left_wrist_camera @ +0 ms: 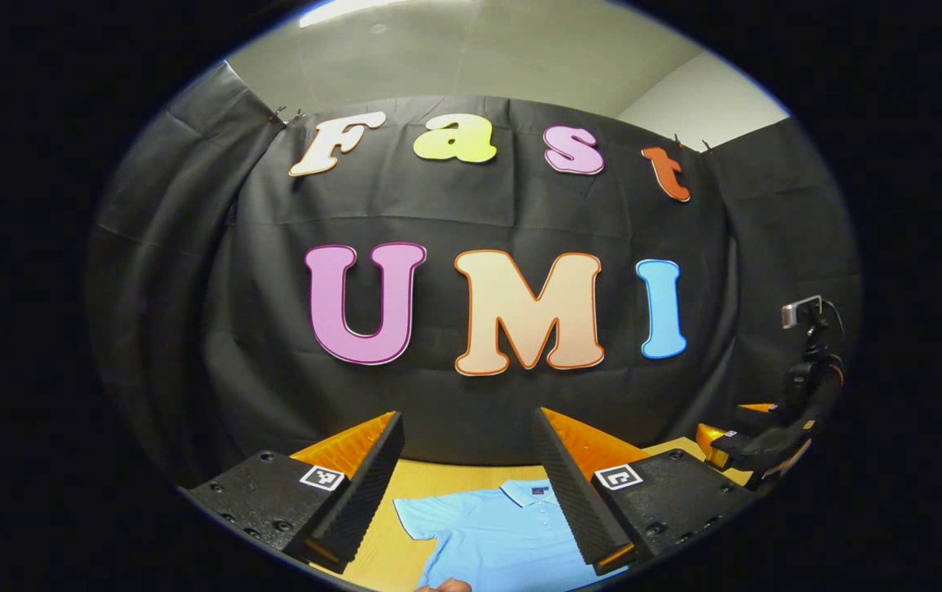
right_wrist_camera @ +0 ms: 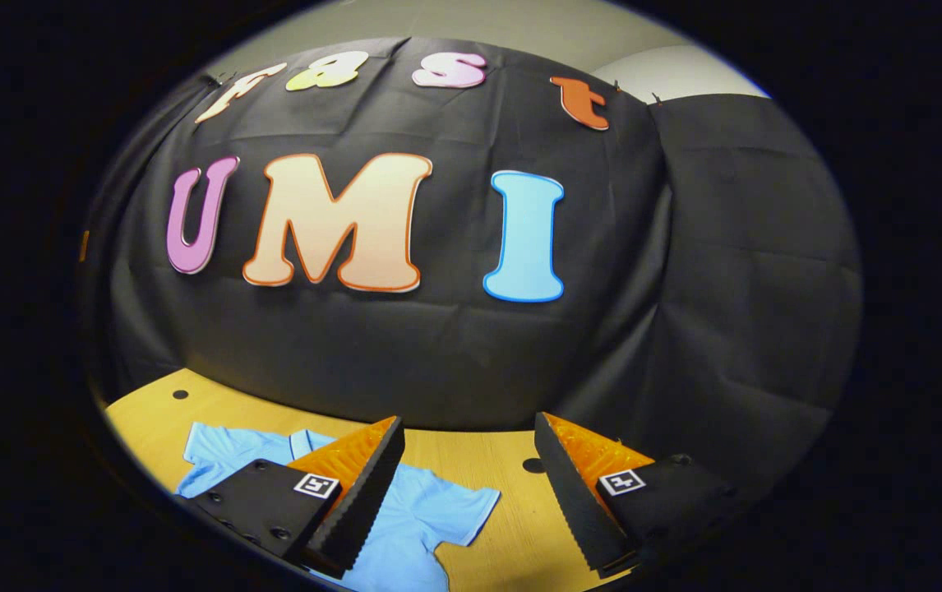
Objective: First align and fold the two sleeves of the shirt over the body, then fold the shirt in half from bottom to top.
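Observation:
A light blue polo shirt (left_wrist_camera: 496, 530) lies flat on the wooden table (left_wrist_camera: 438, 474), collar toward the booth wall, both short sleeves spread out. My left gripper (left_wrist_camera: 467, 493) hovers above it, open, nothing between its fingers. In the right gripper view the same shirt (right_wrist_camera: 417, 514) lies at the lower left, its sleeve (right_wrist_camera: 463, 506) reaching toward the gap of my right gripper (right_wrist_camera: 467, 501), which is open and holds nothing. The right gripper (left_wrist_camera: 754, 448) also appears at the far right of the left gripper view.
The wooden table (right_wrist_camera: 487, 460) runs up to the black cloth wall. Small dark holes (right_wrist_camera: 180, 395) dot its top. A small camera on a stand (left_wrist_camera: 804, 316) rises at the right. A fingertip (left_wrist_camera: 446, 585) peeks in at the bottom edge.

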Available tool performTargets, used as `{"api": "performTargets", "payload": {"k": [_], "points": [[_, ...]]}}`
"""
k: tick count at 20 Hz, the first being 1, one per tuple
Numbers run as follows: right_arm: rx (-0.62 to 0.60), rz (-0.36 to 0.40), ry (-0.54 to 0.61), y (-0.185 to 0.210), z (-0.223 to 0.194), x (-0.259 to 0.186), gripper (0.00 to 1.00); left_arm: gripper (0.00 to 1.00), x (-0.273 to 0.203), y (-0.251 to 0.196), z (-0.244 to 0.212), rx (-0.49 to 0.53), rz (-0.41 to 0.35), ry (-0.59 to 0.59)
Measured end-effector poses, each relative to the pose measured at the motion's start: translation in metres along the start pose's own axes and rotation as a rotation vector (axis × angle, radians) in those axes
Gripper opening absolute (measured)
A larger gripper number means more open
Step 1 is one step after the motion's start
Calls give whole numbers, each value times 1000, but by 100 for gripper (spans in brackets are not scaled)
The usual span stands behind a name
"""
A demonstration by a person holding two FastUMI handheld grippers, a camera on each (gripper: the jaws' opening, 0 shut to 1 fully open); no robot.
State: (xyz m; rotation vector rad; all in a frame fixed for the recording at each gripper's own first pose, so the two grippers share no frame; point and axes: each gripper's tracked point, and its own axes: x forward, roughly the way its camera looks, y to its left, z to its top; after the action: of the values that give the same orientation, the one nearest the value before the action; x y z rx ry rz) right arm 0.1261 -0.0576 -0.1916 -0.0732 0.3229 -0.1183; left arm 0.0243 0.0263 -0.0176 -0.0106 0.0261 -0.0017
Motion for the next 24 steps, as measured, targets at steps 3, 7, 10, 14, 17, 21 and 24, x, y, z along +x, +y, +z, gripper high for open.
{"api": "performTargets", "payload": {"k": [3, 7, 10, 14, 17, 21, 24], "points": [[-6, -1, 64, 4, -28, 21, 99, 94, 7, 9, -2, 9, 4, 5], [3, -12, 164, 5, -71, 49, 99, 93, 16, 16, -1, 30, 7, -1], [-21, -43, 216, -2, -98, 67, 99, 94, 23, 17, -3, 23, 4, -5], [-4, -65, 315, -8, -141, 87, 99, 94, 35, 16, -24, -9, -1, 41], [9, -89, 391, -15, -174, 103, 100, 94, 41, 19, -37, -31, 6, 77], [-3, -109, 477, -19, -212, 111, 99, 94, 50, 22, -53, -44, 20, 116], [14, -100, 552, -16, -243, 113, 98, 95, 55, 24, -61, -48, 27, 137]]}}
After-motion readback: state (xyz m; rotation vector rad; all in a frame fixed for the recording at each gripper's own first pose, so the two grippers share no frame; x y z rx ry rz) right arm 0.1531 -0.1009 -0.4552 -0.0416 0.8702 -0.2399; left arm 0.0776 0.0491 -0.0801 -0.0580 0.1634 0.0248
